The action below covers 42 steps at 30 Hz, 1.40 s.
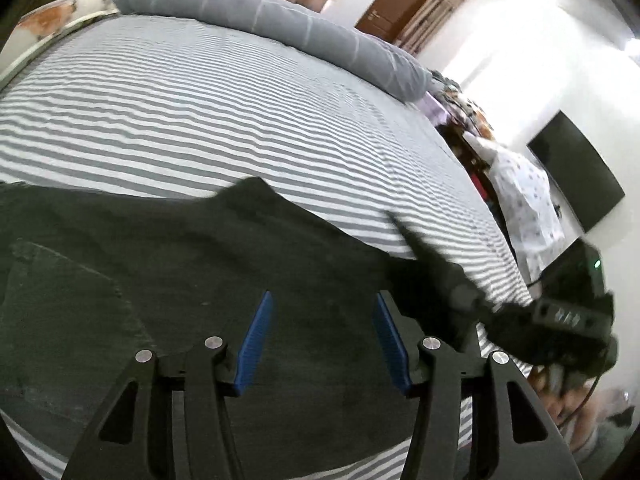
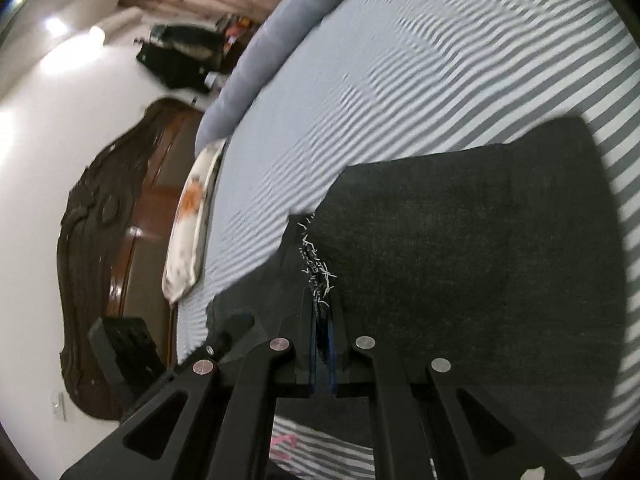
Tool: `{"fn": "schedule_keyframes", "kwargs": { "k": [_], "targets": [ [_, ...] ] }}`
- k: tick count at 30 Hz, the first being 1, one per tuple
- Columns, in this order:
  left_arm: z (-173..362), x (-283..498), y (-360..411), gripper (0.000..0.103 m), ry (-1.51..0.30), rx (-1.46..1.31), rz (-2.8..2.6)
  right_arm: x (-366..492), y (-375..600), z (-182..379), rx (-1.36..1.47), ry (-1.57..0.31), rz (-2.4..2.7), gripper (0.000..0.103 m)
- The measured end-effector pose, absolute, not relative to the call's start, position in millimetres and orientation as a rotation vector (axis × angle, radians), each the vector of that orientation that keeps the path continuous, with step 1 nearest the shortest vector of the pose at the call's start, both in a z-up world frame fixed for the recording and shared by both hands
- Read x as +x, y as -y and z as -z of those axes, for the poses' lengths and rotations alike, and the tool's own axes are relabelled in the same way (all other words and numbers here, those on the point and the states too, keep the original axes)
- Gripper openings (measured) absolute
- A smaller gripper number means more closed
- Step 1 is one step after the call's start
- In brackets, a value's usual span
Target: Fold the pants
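- The left gripper (image 1: pixel 322 336) hangs low over the pants (image 1: pixel 192 280), its blue-padded fingers (image 1: pixel 256 344) spread wide with nothing between them; dark cloth lies under the gap.
- The right gripper (image 2: pixel 322 320) has its fingers drawn together on a frayed hem (image 2: pixel 318 268) of the pants (image 2: pixel 460 248), white threads sticking out just past the tips.
- In the left wrist view the right gripper (image 1: pixel 456 280) shows blurred at the pants' right side, angled down onto the cloth, with a black device body (image 1: pixel 568 320) behind it.
- The pants are dark charcoal and lie flat along the near edge of the bed (image 1: pixel 224 112), with one layer already lying over another and an upper corner (image 1: pixel 256 188) pointing toward the bed's middle.
- The bed carries a grey-and-white striped sheet (image 2: pixel 440 60); a rolled grey blanket (image 1: pixel 256 16) runs along its far edge.
- A white pillow with orange marks (image 2: pixel 188 216) sits at the head edge, against a carved dark wooden headboard (image 2: pixel 108 216).
- Past the bed's right edge are white walls, a dark flat screen (image 1: pixel 576 176), a brown door (image 1: pixel 396 0) and a patterned white cloth (image 1: pixel 524 204).
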<state>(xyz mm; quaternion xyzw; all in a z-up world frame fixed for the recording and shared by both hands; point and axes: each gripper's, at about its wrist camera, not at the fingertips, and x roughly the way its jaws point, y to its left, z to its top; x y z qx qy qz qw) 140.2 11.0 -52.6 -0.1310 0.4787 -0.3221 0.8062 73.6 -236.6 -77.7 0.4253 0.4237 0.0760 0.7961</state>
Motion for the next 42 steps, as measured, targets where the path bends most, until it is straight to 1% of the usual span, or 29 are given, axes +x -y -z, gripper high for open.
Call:
{"fn": "schedule_keyframes", "kwargs": {
  "k": [6,12,15,16,17,19,24,27,30,35,37,42],
  "targets": [
    [51.8,149.9,-35.1,0.054,-1.008,-0.344,0.647,91.1,181.5,100.2,0.833,-1.009,-0.226,0.006],
    [57.0,153.4,-37.6,0.054,-1.004,-0.314,0.621,90.5,155.7,123.5,0.78,-1.085,-0.229,0.006],
    [62.8,154.7,-30.7,0.054,-1.027,-0.301,0.618,91.4,149.8,134.0,0.749,-1.122,-0.215,0.01],
    [63.4,154.1,-28.2,0.054,-1.031,-0.295,0.617,92.2,147.6,136.3,0.741,-1.14,-0.211,0.015],
    [63.4,153.5,-24.8,0.054,-1.03,-0.288,0.621,91.8,145.7,137.6,0.738,-1.157,-0.208,0.021],
    [61.1,151.4,-18.1,0.054,-1.02,-0.273,0.634,89.1,145.4,132.7,0.738,-1.149,-0.218,0.028],
    [58.3,139.2,4.6,0.054,-1.017,-0.233,0.699,71.2,168.5,102.8,0.661,-1.099,-0.172,0.028],
    [64.1,128.6,24.9,0.054,-1.021,-0.126,0.724,61.6,196.7,83.7,0.582,-1.056,-0.084,0.029],
    [77.9,120.0,41.9,0.054,-1.051,-0.01,0.725,58.8,232.0,75.8,0.571,-1.031,0.02,0.028],
    [111.5,113.5,60.5,0.054,-1.134,0.209,0.667,76.3,273.9,82.2,0.531,-1.018,0.172,0.028],
    [114.5,110.2,63.4,0.054,-1.12,0.256,0.668,85.3,282.4,89.4,0.523,-1.027,0.2,0.028],
    [113.9,112.2,61.9,0.054,-1.128,0.262,0.679,97.0,301.0,110.8,0.537,-1.073,0.231,0.026]
  ]
}}
